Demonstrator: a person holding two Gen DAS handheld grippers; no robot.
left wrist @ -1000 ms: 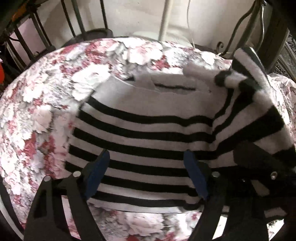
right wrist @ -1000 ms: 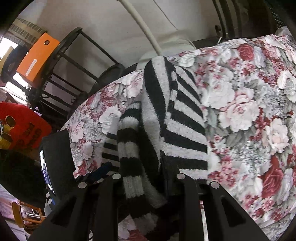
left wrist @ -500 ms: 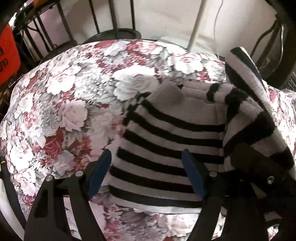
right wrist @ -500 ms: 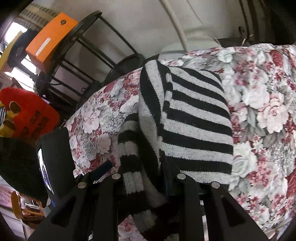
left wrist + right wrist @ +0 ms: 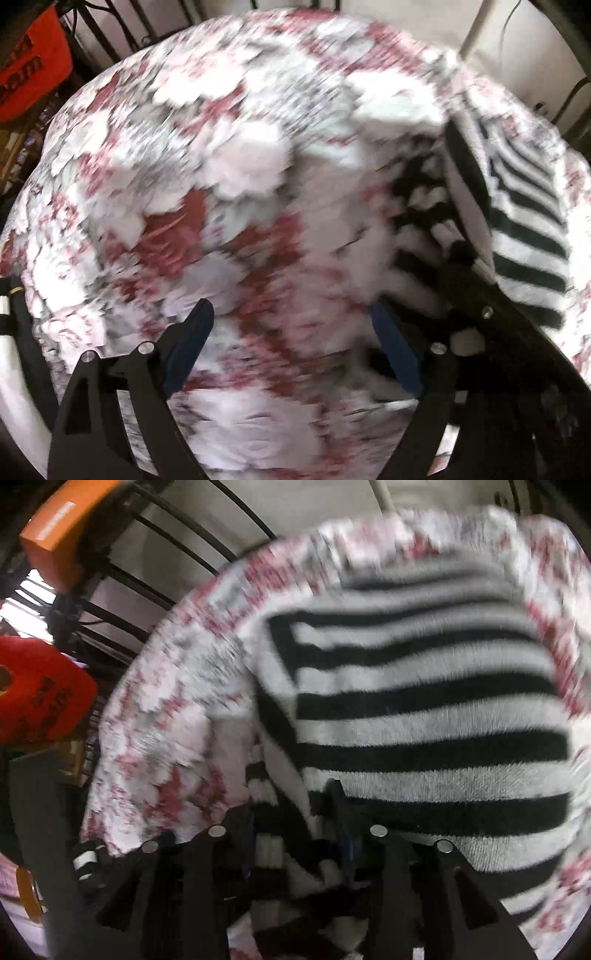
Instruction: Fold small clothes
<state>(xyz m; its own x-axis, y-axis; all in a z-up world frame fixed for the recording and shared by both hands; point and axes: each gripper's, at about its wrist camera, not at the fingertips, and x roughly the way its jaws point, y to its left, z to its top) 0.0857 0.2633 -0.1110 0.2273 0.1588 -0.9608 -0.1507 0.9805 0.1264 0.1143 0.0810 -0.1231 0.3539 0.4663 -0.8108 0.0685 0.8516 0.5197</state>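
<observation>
We judge the fold about half done: our right tongs (image 5: 295, 834) pinch the striped sweater (image 5: 424, 716), doubled over ahead of them on the floral cloth (image 5: 221, 184), while our left tongs (image 5: 291, 321) hover spread, holding nothing.

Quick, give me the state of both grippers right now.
Left gripper: open, holding nothing, over the floral cloth.
Right gripper: shut on the striped garment.
</observation>
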